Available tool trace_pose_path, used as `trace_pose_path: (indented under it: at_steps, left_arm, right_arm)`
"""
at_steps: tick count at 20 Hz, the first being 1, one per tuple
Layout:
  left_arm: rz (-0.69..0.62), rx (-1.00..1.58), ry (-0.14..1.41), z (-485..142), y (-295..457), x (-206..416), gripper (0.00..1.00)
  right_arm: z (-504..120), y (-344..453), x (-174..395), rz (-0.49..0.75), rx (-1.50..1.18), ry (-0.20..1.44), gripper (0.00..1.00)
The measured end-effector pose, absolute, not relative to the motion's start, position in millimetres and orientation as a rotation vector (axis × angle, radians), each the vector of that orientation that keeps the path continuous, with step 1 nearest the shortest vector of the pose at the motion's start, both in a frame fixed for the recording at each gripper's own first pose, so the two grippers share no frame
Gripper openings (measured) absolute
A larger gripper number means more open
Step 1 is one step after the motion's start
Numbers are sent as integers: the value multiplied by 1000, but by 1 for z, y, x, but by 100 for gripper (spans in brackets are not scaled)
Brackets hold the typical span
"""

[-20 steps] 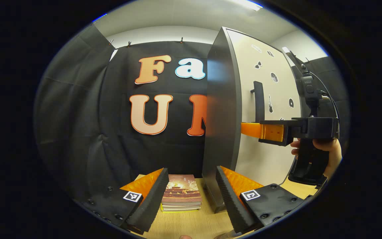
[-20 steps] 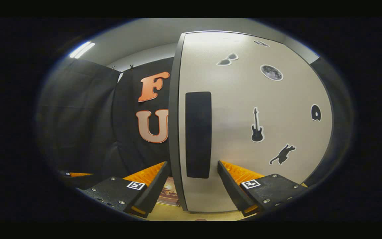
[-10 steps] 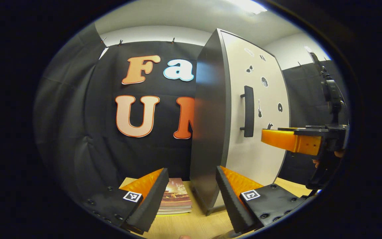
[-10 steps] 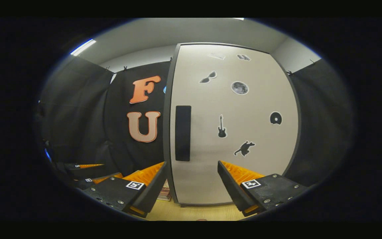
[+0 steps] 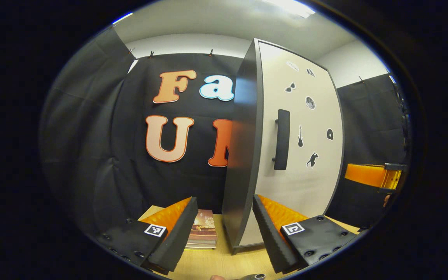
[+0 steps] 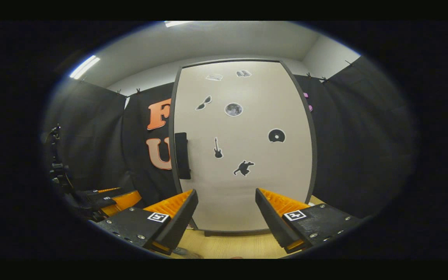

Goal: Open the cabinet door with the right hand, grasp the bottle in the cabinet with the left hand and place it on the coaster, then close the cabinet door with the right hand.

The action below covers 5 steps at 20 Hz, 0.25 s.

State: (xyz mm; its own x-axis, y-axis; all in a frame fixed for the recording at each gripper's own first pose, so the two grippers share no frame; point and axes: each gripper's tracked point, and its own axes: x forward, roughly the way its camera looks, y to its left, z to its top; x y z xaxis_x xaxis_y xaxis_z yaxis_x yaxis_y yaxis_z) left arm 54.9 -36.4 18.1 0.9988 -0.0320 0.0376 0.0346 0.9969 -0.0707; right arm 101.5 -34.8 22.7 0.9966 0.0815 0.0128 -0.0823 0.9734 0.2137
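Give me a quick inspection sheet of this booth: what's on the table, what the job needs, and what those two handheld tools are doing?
Surface: light wooden tabletop, bare in front of the cabinet.
Job's things: cabinet door shut, with its dark handle near its left edge; bottle and coaster: nothing seen.
Clutter: a stack of books left of the cabinet.
Tools: left tool open, holding nothing; right tool open, holding nothing, apart from the door and facing it.
Cables: nothing seen.
Surroundings: black cloth wall, white ceiling with a strip light; small stickers on the door.
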Motion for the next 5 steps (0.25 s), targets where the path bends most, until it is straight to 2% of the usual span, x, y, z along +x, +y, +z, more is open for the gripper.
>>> trace_pose_path:
  at_steps: [1,2,5]
  left_arm:
    - [-16,-75,-39,21,-46,57,93]
    - [1,-74,-44,24,-52,51,93]
    - [63,-59,-57,31,-64,34,92]
  right_arm:
    - [22,-47,97,86,219,-4,92]
    - [21,-58,92,92,221,-5,96]
    - [16,-86,77,113,213,-18,87]
